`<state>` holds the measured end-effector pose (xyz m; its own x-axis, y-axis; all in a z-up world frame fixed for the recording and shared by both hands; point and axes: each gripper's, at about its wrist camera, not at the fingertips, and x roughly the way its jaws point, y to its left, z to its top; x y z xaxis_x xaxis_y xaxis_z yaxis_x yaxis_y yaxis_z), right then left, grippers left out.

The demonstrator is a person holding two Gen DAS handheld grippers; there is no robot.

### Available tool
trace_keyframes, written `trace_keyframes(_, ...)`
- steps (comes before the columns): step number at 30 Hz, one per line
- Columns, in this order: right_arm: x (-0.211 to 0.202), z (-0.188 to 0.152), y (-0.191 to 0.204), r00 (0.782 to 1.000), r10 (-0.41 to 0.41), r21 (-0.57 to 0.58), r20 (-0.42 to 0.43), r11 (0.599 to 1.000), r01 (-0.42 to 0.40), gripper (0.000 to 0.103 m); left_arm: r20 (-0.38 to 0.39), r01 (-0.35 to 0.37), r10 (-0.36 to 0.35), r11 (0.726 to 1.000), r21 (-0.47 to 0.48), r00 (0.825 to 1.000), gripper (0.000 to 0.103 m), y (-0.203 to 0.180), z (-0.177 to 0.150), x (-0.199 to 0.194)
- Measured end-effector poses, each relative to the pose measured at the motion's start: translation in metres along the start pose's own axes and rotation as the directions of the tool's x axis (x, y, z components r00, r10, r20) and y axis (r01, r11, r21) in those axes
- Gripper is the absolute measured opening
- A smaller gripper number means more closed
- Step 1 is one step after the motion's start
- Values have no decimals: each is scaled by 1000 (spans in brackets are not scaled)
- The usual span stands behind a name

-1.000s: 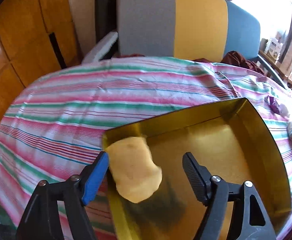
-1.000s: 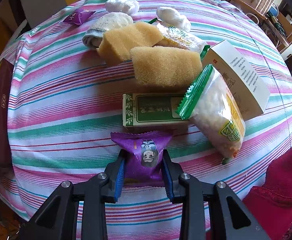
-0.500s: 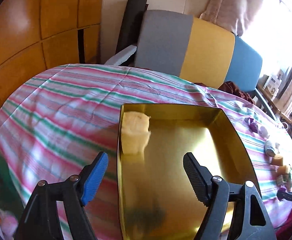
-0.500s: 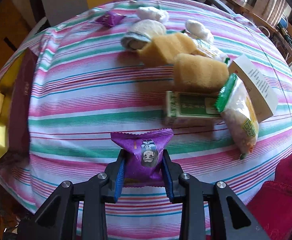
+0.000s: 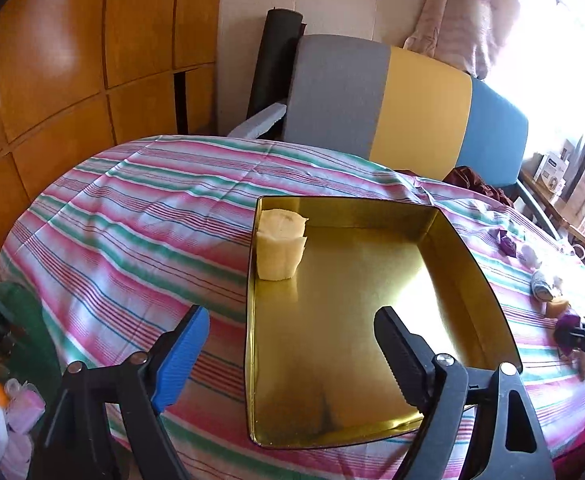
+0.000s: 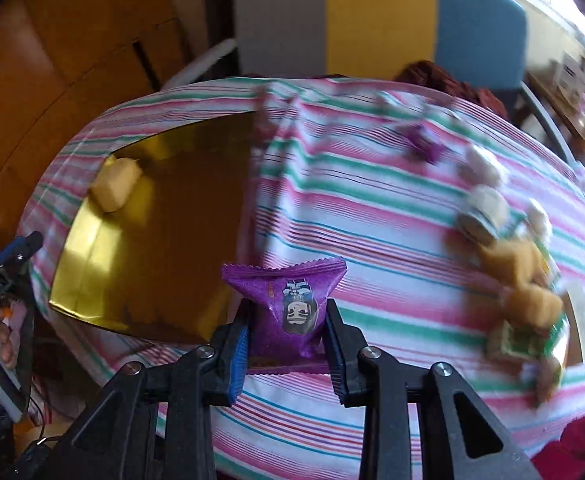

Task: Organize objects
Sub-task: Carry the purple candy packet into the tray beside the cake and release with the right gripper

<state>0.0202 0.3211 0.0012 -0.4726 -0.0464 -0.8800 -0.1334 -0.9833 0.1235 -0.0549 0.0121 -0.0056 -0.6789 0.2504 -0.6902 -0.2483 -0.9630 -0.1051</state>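
Observation:
My left gripper [image 5: 288, 344] is open and empty, held above the near edge of a gold tin tray [image 5: 468, 272] on the striped tablecloth. A pale yellow sponge [image 5: 280, 246] stands in the tray's far left corner. My right gripper [image 6: 286, 344] is shut on a purple snack packet [image 6: 288, 300] and holds it above the cloth, just right of the tray [image 6: 72, 264]. The sponge also shows in the right wrist view [image 6: 116, 186]. The right gripper with the packet shows at the right edge of the left wrist view [image 5: 572, 332].
Several items lie at the right of the table: another purple packet [image 6: 424, 146], white wrapped pieces [image 6: 484, 168], tan sponges [image 6: 524, 276], a green box [image 6: 520, 344]. A grey, yellow and blue chair back [image 5: 392, 100] stands behind the table. Wooden panels [image 5: 72, 60] are at the left.
My left gripper has drawn back from the tray, leaving the sponge in its far corner. My right gripper has swung left toward the tray with the purple packet.

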Motion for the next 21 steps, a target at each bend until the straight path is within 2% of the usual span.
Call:
trace_keyframes(11,44,27,72,993,119,-110,-15,987,-120,33,4,-41,41,999,-17,999,87,11,-6,-4)
trace_keyframes(21,82,51,129,987,149,-195,-60,968,-158,33,4,-85,85,996,-23,996,87,27,-12,-6)
